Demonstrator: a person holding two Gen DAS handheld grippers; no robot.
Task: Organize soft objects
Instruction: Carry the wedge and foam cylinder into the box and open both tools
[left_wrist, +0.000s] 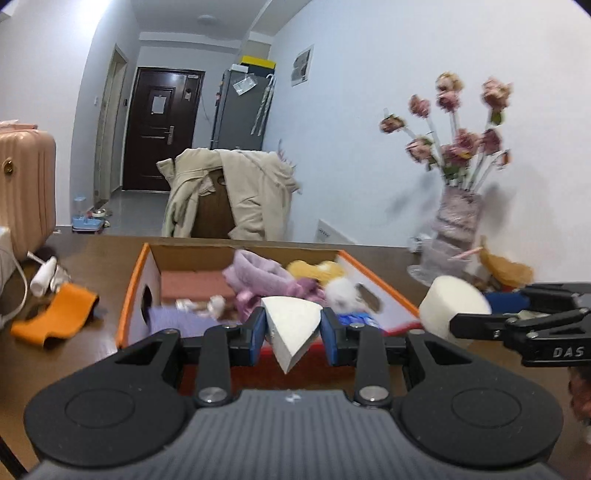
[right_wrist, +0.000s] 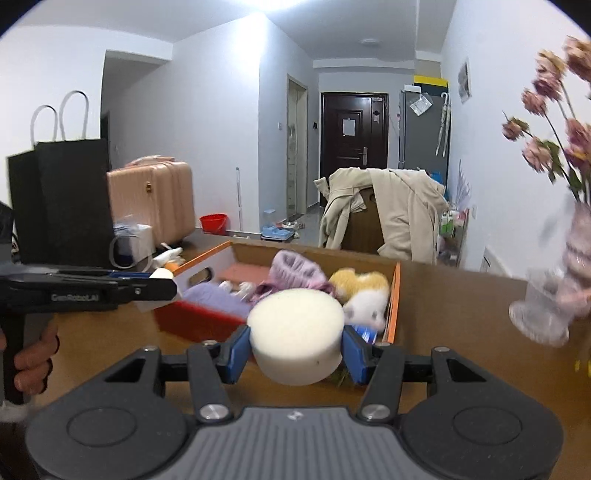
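Note:
My left gripper (left_wrist: 293, 332) is shut on a white wedge-shaped sponge (left_wrist: 291, 326), held just in front of the orange-edged cardboard box (left_wrist: 133, 295). My right gripper (right_wrist: 295, 347) is shut on a round white sponge (right_wrist: 295, 332), also seen in the left wrist view (left_wrist: 448, 308), near the box's front right corner. The box (right_wrist: 391, 314) holds a purple knit item (left_wrist: 258, 277), a yellow plush (left_wrist: 314, 269), a white plush (right_wrist: 365, 308), a lavender cloth (right_wrist: 214, 295) and a pink-brown pad (left_wrist: 194, 286).
The box sits on a brown table (right_wrist: 461, 332). A vase of pink flowers (left_wrist: 450, 229) stands to the right. An orange cloth (left_wrist: 55, 317) and a white bottle (left_wrist: 44, 278) lie left of the box. A black paper bag (right_wrist: 59, 199) and pink suitcase (right_wrist: 155, 199) stand at left.

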